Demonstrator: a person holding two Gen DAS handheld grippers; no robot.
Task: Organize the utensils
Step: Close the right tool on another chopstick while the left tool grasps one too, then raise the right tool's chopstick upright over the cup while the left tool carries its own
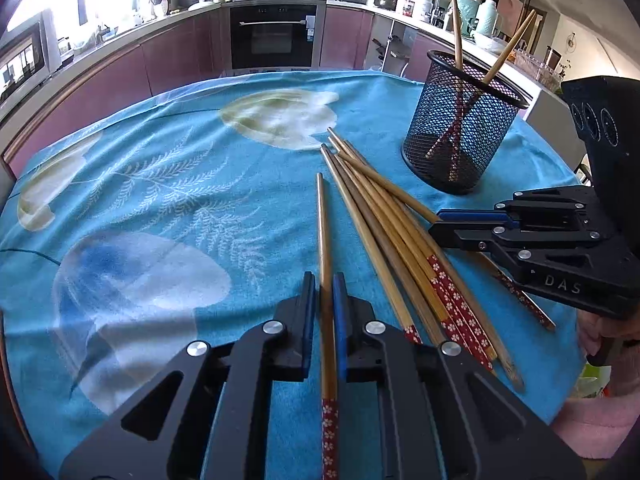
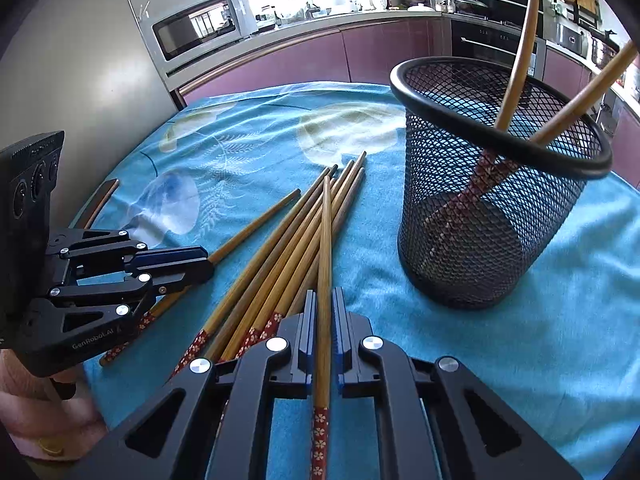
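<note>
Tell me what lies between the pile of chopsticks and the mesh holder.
Nothing but bare blue tablecloth. The right wrist view shows a clear strip of cloth between the chopstick pile and the black mesh holder, which already has two chopsticks in it.

Left gripper: jaws clamped (one chopstick between), angled downward. Right gripper: jaws likewise clamped on a second chopstick.

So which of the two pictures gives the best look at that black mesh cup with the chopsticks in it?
The right wrist view: the mesh cup is close and large, its rim and both chopsticks inside clear. The left wrist view shows it whole but smaller and farther off.
</note>
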